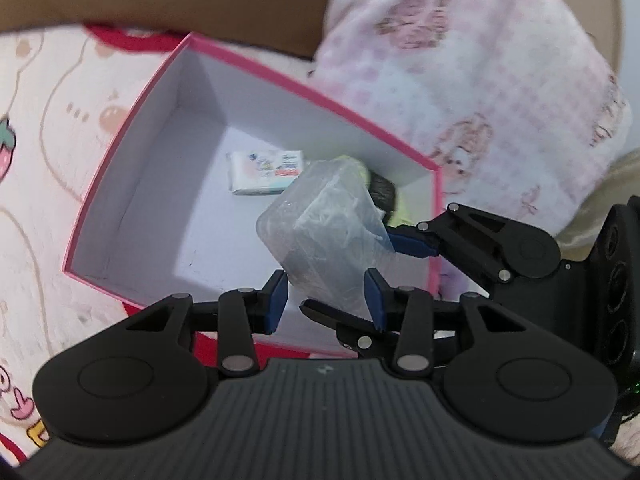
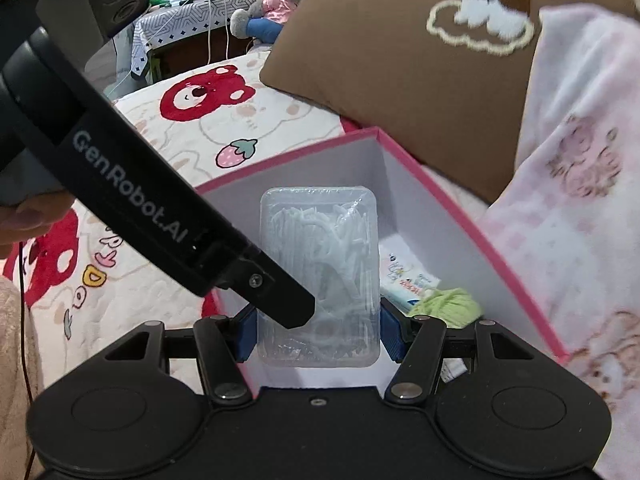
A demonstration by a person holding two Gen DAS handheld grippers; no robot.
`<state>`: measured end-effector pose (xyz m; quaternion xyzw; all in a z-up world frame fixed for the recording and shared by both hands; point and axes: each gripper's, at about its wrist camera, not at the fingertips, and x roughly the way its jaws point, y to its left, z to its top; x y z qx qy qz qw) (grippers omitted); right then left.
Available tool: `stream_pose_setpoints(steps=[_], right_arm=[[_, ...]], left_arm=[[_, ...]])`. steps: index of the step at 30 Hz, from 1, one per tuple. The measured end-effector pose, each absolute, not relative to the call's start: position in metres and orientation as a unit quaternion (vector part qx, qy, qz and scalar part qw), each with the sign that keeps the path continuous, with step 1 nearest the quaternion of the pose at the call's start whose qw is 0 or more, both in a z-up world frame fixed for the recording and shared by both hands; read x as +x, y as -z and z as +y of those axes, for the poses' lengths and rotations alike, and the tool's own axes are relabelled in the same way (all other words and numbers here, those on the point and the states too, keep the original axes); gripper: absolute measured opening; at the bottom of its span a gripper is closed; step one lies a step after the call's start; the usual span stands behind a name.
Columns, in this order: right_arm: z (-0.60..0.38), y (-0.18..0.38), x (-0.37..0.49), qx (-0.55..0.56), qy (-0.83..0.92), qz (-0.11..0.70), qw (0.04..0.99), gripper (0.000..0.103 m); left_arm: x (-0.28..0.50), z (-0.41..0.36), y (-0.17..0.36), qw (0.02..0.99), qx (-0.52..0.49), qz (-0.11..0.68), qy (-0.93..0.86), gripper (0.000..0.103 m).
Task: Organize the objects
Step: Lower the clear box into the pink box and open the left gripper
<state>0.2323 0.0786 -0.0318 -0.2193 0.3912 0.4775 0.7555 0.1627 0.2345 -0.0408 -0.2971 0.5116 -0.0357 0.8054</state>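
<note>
Bedspread: cartoon-printed bed cover that carries the box; it fills the left of both views.
Left gripper: its jaws are spread, with the clear case sitting between the blue pads; contact is not evident, so it seems to guard or steady, not clamp.
Pink box: open-topped with white walls, the likely home for the items.
Clear case: a transparent case of white picks, held above the box interior, tilted in the left view.
Right gripper: clamped on the case's sides, carrying it.
Tissue pack: flat on the box floor.
Green item: soft bundle beside the pack, crowding the landing spot.
Blanket: pink, pressing the box's right wall.
Brown pillow: behind the box.
</note>
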Motion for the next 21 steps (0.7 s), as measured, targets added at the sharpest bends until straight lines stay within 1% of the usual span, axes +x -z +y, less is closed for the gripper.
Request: stream_pose_setpoints(steps=[7,10,13,15,21], right_arm=[[0.092,0.058,0.248,-0.223,-0.484,0.432,0.728,0.064],[0.092,0.069,0.265,-0.194,-0.465,0.473,0.723,0.064],[0.087,0.079,0.272,-0.175,-0.456,0.487,0.724,0.064],[0.086,0.086,0.282,-0.165,-0.451,0.509,0.714,0.064],[0.101,0.096,0.281,-0.194,-0.466,0.507,0.698,0.064]], left_arm=[[0.172,0.246,0.075,0.777,-0.333,0.533,0.023,0.041],[0.182,0.243,0.085,0.772,-0.334,0.541,0.016,0.041],[0.194,0.237,0.090,0.771,-0.317,0.552,0.012,0.041],[0.199,0.237,0.098,0.764,-0.323,0.558,0.011,0.041],[0.200,0.248,0.112,0.743,-0.351,0.570,-0.012,0.041]])
